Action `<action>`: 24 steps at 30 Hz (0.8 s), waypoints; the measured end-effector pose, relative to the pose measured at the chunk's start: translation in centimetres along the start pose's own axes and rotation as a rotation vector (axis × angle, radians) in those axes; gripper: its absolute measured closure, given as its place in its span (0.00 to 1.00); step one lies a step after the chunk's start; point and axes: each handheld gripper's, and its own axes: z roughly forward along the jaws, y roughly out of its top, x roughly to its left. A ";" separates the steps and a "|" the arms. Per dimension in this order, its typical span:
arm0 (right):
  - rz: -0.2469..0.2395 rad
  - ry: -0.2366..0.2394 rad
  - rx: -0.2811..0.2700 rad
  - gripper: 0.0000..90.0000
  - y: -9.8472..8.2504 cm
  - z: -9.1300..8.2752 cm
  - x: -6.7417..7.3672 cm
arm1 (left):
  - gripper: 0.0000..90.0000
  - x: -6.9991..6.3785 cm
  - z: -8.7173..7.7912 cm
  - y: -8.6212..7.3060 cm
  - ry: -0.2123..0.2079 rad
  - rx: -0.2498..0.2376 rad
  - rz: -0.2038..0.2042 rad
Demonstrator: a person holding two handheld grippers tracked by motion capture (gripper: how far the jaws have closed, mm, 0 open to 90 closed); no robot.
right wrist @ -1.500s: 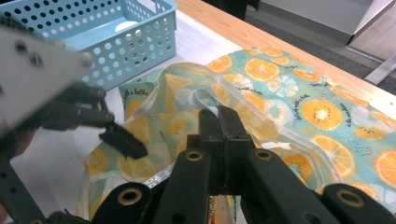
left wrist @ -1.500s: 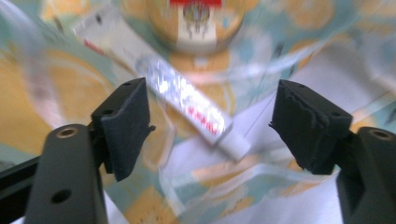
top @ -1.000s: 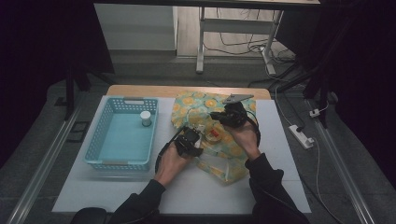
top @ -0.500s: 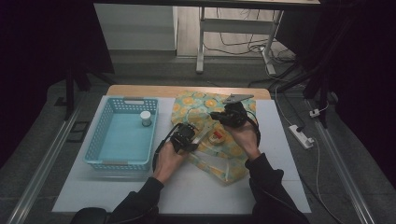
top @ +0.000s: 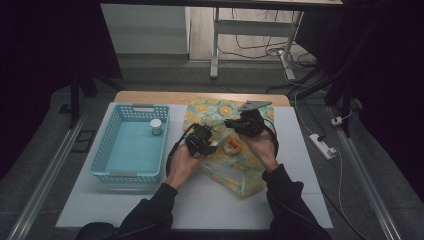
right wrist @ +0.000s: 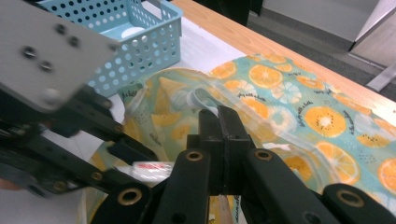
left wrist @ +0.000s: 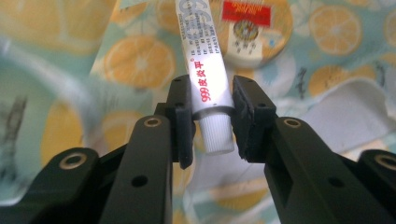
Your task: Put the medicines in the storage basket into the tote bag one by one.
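Observation:
A see-through bag printed with orange slices lies in the middle of the table. My left gripper is shut on a white ointment tube with red lettering, just above its cap. Its jaws have just been closing with the tube between them. Below the tube, inside the bag, lies a round tin with a red label. In the high view my left gripper hovers at the bag's left side. My right gripper is shut on the bag's clear upper edge and holds it up.
A blue perforated basket stands at the left with a small white-capped jar inside. The table's wooden far edge runs behind the bag. A power strip lies on the floor at the right.
My left hand has lifted a little and moved slightly away from me along the bag's left side. The right hand and the bag's held edge have stayed put.

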 end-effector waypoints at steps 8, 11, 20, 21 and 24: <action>-0.005 0.002 -0.024 1.00 0.4 -0.4 0.3 | 0.77 -0.1 1.8 1.7 0.022 -0.027 0.029; 0.001 -0.004 -0.025 1.00 0.3 -0.5 0.1 | 0.77 0.0 2.4 2.1 0.042 -0.039 0.038; 0.015 -0.022 -0.017 1.00 0.0 -0.3 -0.3 | 0.77 0.7 4.1 2.4 0.070 -0.049 0.043; 0.015 -0.023 -0.016 1.00 0.0 -0.3 -0.3 | 0.76 0.7 4.1 2.4 0.076 -0.055 0.047; 0.017 -0.024 -0.018 1.00 0.0 -0.3 -0.3 | 0.66 0.6 3.8 2.2 0.073 -0.069 0.048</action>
